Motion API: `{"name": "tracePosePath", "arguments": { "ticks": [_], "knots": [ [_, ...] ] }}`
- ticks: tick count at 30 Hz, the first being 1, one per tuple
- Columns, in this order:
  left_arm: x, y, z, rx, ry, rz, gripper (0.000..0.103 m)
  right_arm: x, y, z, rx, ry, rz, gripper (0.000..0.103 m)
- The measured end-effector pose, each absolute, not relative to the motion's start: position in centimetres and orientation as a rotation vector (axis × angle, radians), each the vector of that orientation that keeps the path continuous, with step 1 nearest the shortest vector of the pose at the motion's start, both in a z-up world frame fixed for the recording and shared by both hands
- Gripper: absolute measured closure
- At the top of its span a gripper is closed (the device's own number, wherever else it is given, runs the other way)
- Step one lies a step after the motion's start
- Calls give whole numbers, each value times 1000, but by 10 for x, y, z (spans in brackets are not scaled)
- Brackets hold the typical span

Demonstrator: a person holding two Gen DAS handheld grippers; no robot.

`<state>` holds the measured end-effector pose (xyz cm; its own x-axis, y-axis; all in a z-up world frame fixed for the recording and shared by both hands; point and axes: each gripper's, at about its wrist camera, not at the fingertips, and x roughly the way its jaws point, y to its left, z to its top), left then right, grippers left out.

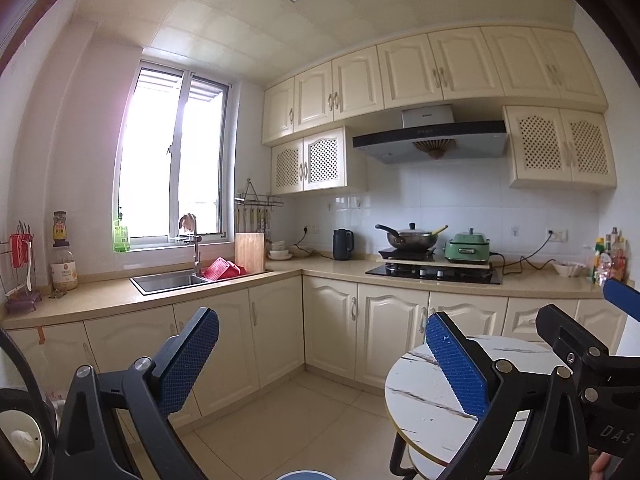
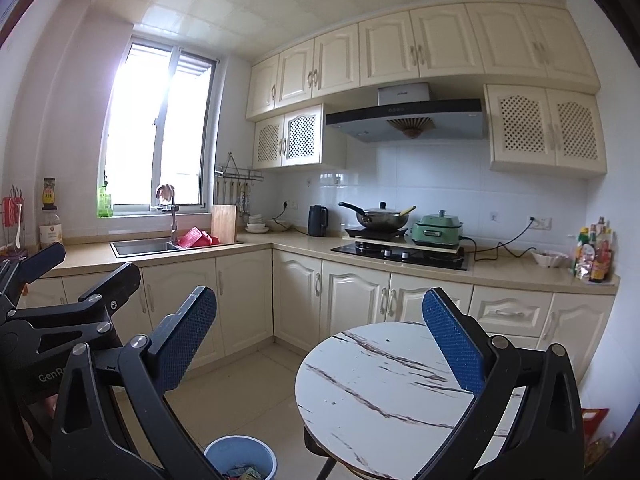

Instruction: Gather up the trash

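Grippers raised, nothing yet in hand

Both tools hang level in front of the kitchen; the left gripper has its blue pads spread wide with nothing between them, and the right gripper is spread just as wide and just as bare. Trash, as far as can be seen, lies in one place only: the blue bin on the floor beside the round marble table holds a few scraps of coloured wrapper at its bottom; what they are exactly is too small to tell. The tabletop shows veining and a few dark specks, no clear litter; the counter carries cookware and bottles, not rubbish.

The step in hand looks like searching, so the sensible course is to tilt both cameras down toward floor and table edge before reaching; keep the fingers apart until a piece sits squarely between the pads; approach the bin from above so the table rim does not catch a finger.

Other containers: the sink looks empty apart from a red rack at its right end; the lidded wok hides its contents.
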<state>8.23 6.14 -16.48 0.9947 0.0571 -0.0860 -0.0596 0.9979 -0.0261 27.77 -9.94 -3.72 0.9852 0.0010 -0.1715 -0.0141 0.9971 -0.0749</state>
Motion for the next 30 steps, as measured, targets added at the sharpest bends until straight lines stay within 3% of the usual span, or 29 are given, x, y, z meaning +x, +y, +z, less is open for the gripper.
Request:
{"name": "tracePosePath", "arguments": {
  "ticks": [30],
  "knots": [
    [100,77,-116,-19,91,41,1,275,-100,-40,-68,180,-5,0]
  ]
}}
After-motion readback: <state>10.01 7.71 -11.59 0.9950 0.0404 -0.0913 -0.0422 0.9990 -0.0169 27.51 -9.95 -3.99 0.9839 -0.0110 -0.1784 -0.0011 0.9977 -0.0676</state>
